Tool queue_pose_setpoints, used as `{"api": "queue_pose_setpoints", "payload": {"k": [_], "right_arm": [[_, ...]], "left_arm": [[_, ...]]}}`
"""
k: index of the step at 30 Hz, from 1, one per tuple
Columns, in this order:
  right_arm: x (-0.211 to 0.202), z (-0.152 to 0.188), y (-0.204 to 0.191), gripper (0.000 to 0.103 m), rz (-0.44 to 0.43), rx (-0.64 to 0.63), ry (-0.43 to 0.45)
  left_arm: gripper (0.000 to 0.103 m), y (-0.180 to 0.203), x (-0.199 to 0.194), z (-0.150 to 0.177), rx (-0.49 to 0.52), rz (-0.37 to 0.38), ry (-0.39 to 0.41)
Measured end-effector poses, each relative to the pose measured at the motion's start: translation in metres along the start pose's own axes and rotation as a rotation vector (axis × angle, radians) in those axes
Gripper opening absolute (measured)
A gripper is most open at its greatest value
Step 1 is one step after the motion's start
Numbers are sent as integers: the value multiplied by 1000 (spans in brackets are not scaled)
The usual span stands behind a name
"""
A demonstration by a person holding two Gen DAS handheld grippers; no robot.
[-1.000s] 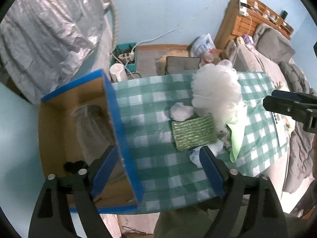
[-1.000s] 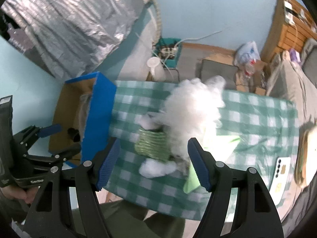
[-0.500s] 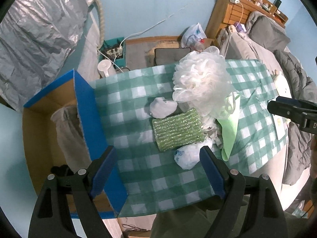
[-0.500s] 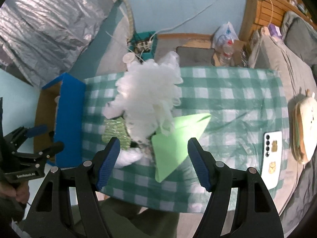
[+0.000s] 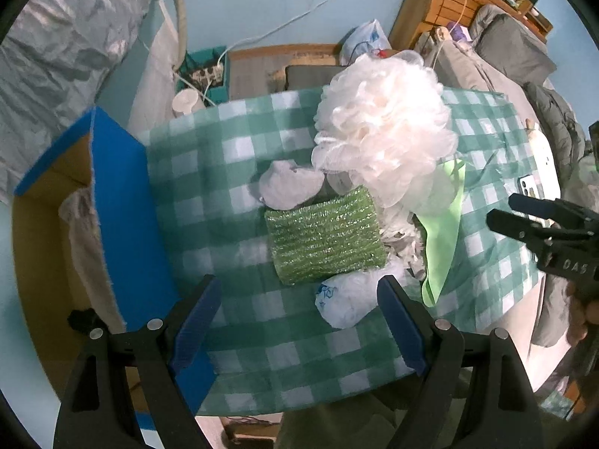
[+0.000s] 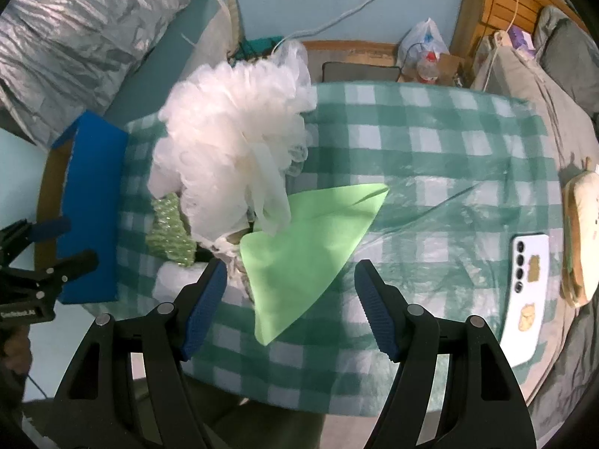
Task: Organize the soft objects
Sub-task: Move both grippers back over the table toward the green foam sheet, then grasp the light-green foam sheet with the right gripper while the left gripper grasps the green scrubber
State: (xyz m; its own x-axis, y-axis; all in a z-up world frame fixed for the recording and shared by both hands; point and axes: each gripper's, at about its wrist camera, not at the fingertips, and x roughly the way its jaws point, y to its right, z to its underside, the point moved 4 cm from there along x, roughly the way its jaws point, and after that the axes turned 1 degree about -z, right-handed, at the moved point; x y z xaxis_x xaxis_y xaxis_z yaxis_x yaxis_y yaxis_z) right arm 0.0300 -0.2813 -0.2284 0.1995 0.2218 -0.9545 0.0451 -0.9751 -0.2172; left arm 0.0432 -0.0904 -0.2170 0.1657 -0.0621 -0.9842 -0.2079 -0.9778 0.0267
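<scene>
A pile of soft things lies on the green checked tablecloth (image 5: pixel 209 172): a big white mesh pouf (image 5: pixel 385 127), a glittery green sponge (image 5: pixel 324 241), a light green cloth (image 6: pixel 307 247), a crumpled white wad (image 5: pixel 290 185) and a small plastic bag (image 5: pixel 346 297). My left gripper (image 5: pixel 299 307) hangs open above the cloth just in front of the sponge, nothing between its fingers. Over the green cloth's near corner my right gripper (image 6: pixel 290 288) also stands open and empty. A blue-edged cardboard box (image 5: pixel 123 202) stands at the table's left end.
A white phone (image 6: pixel 526 292) lies on the right part of the cloth, near a plush toy (image 6: pixel 584 239) at the edge. Behind the table are a power strip bin (image 5: pixel 204 71), bags, a wooden headboard and bedding. Silver foil sheeting hangs at the left.
Both grippers have come down toward the table, so the pile looks larger. The left one shifted from over the box toward the sponge; the right one shifted toward the green cloth.
</scene>
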Motion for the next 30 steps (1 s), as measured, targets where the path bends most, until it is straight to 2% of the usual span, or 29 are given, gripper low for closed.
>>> {"api": "queue_pose_setpoints", "payload": {"k": [12, 24, 30], "right_arm": [[44, -2, -3, 71, -23, -30, -46], [78, 5, -5, 71, 47, -84, -116], [80, 2, 4, 40, 39, -61, -135]], "left_arm": [[86, 5, 32, -5, -31, -14, -43], [86, 21, 49, -18, -75, 30, -84], [86, 26, 60, -27, -72, 3, -90]]}}
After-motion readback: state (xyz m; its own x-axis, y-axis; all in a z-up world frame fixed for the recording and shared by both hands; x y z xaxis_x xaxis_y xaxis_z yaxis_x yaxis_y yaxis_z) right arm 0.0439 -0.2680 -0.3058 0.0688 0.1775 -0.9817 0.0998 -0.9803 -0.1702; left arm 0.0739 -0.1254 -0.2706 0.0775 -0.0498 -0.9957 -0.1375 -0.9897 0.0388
